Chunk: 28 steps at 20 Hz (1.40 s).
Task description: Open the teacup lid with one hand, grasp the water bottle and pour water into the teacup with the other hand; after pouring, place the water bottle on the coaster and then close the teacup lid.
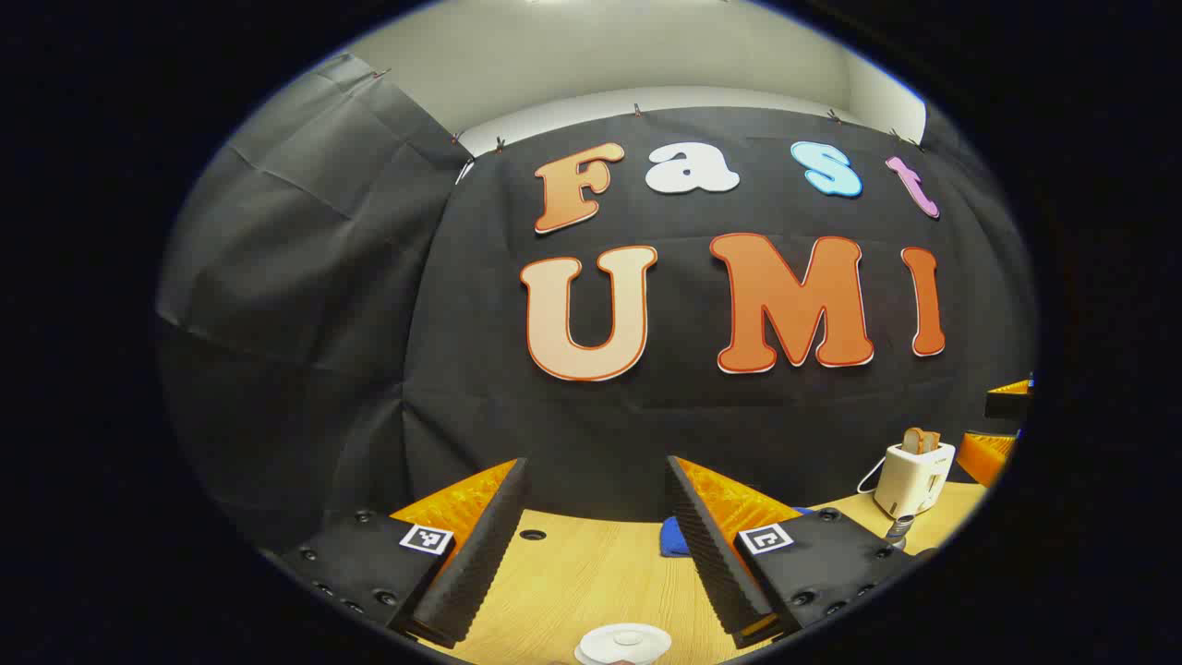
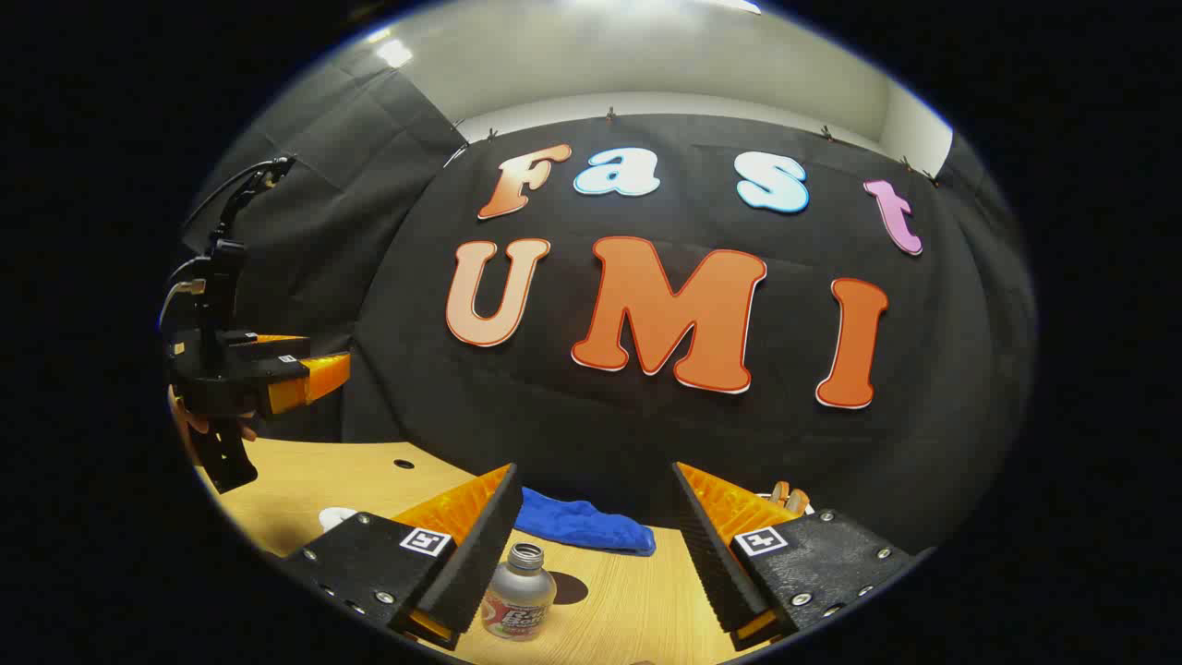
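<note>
Both grippers hang spread and empty: the left gripper (image 1: 596, 517) over a teacup lid (image 1: 625, 643) (cut off below), the right gripper (image 2: 591, 526) above the half-hidden water bottle (image 2: 519, 591).

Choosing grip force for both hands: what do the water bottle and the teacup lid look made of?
The water bottle looks like metal: silvery body with a soft sheen and a threaded bare neck, no cap on it, with a printed label. The teacup lid looks like glazed white ceramic, smooth with a small knob, though plastic can't be excluded.
</note>
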### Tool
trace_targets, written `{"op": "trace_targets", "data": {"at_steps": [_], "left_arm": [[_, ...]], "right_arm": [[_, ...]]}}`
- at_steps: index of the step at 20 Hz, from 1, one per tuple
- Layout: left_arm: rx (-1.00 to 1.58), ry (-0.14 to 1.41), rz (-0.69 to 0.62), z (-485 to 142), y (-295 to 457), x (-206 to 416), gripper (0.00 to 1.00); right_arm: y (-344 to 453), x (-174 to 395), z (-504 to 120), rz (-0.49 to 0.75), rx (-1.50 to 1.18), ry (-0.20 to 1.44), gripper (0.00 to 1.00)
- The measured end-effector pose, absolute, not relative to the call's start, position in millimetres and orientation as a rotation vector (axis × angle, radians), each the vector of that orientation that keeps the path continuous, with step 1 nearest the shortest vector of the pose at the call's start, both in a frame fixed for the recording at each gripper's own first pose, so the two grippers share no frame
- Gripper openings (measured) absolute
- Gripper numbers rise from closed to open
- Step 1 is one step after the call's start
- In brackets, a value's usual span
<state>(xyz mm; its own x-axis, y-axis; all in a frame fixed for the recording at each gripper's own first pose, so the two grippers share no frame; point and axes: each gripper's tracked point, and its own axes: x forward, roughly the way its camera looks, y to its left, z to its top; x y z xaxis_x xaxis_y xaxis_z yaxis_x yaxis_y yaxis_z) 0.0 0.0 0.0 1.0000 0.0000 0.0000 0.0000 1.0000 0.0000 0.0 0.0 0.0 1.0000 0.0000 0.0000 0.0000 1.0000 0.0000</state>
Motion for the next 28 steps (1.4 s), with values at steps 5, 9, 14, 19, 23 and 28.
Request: {"op": "trace_targets", "data": {"at_steps": [5, 9, 14, 19, 23, 28], "left_arm": [[-0.013, 0.036, -0.009, -16.5, -7.4, 3.9, 1.0], [0.01, 0.058, -0.023, -23.5, -12.5, 2.9, 0.97], [0.029, 0.068, -0.036, -22.9, -15.8, 2.6, 1.0], [0.043, 0.057, -0.053, -14.8, -20.7, 0.7, 1.0], [0.025, 0.048, -0.09, -10.1, -29.7, -3.6, 0.96], [0.022, 0.071, -0.113, -16.2, -31.4, -6.3, 1.0]], "right_arm": [[8.5, 3.2, -9.9, 0.024, 0.017, 0.008, 0.96], [13.8, 4.2, -13.8, 0.037, 0.028, 0.011, 0.96], [9.1, 6.4, -9.4, 0.003, 0.05, -0.013, 0.96], [-1.5, 15.2, -3.1, -0.024, 0.082, -0.016, 0.96], [6.2, 14.1, -17.0, -0.009, 0.088, 0.029, 0.95], [17.5, 10.2, -37.3, 0.002, 0.072, 0.09, 0.96]]}}
